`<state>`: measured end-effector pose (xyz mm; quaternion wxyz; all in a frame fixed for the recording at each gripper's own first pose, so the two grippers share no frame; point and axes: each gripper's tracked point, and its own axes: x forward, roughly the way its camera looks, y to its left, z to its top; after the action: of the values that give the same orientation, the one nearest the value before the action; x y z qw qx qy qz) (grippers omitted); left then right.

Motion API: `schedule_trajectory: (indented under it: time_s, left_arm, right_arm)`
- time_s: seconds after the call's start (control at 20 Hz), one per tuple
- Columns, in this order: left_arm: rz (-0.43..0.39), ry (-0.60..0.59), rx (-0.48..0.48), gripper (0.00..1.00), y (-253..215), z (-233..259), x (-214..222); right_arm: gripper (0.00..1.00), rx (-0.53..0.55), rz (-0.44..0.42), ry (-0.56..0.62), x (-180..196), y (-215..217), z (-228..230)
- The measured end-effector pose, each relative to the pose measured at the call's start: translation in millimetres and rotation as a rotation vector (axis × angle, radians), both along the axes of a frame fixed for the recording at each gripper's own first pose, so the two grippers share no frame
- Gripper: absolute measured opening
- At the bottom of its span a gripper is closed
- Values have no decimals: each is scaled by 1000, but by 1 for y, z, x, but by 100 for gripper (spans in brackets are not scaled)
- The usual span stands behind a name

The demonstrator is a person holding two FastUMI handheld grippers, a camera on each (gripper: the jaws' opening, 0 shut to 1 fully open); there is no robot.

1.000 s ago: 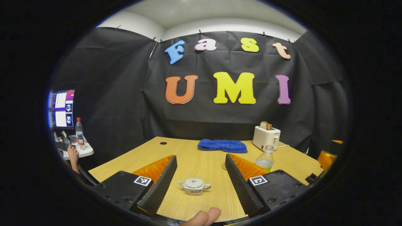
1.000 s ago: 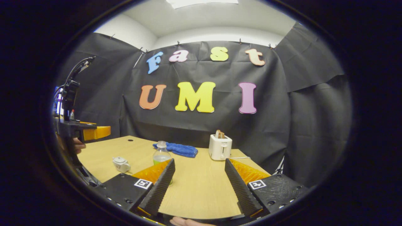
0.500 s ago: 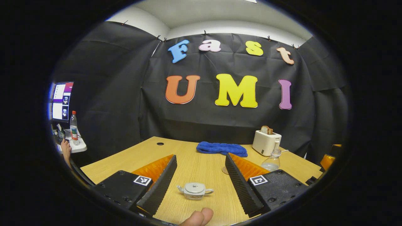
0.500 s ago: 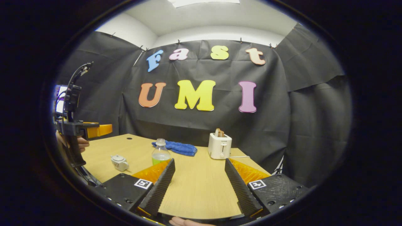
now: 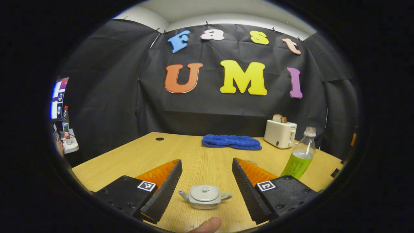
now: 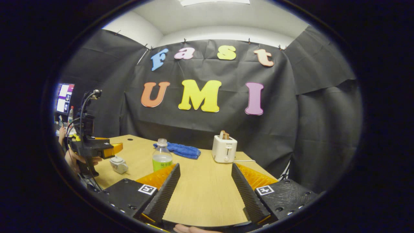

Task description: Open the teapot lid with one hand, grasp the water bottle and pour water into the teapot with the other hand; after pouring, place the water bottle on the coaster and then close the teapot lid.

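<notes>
A small white teapot [image 5: 204, 196] with its lid on sits on the wooden table [image 5: 200, 155], low between the fingers of my left gripper [image 5: 206, 160], which is open and apart from it. A clear bottle [image 5: 299, 158] of green liquid stands upright to the right. An edge of the coaster [image 5: 249, 160] peeks out behind the right finger. In the right gripper view, my right gripper [image 6: 205, 165] is open over bare table, the bottle [image 6: 161, 158] stands just beyond its left finger, and the left gripper [image 6: 113, 149] hovers over the teapot [image 6: 118, 164].
A white toaster [image 5: 280, 133] with bread and a blue towel [image 5: 231, 142] lie at the back of the table. A monitor [image 5: 58, 102] and another bottle [image 5: 65, 124] stand on a side desk at left. A thumb [image 5: 207, 224] shows at the bottom edge.
My left gripper has come lower and closer to the teapot, which now looks bigger between its fingers. The right gripper has hardly moved. Both stay open.
</notes>
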<state>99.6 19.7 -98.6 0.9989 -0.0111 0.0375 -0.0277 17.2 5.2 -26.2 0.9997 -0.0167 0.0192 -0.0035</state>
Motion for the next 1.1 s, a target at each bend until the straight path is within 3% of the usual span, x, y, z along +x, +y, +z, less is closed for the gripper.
schedule_trajectory:
  time_s: [0.1, 0.25, 0.35, 0.55, 0.7, 0.75, 0.9, 0.95, 1.1]
  left_arm:
    - [-20, 29, 27, 95, -2, -12, 5]
    - [-43, 83, 0, 79, -6, -29, 7]
    - [-58, 88, -14, 74, -8, -30, 7]
    - [-28, 131, -43, 56, -6, -43, 12]
    - [3, 132, -25, 53, -2, -43, 15]
    - [19, 134, -20, 45, 1, -44, 15]
    - [46, 134, 4, 32, 6, -44, 18]
    - [38, 129, 10, 23, 4, -43, 16]
    - [25, 127, 9, 12, 3, -41, 17]
  right_arm:
    - [97, 8, 2, 14, 2, 3, -5]
    - [97, 10, 10, 20, 5, 7, -8]
    - [97, 2, 16, 31, 6, 12, -14]
    - [95, -20, 26, 51, 8, 20, -22]
    - [95, -27, 33, 59, 9, 25, -27]
    - [95, -26, 39, 60, 8, 27, -28]
    - [98, -28, 57, 55, 8, 35, -29]
    - [98, -25, 70, 51, 8, 39, -29]
    - [95, -8, 122, 61, 9, 55, -39]
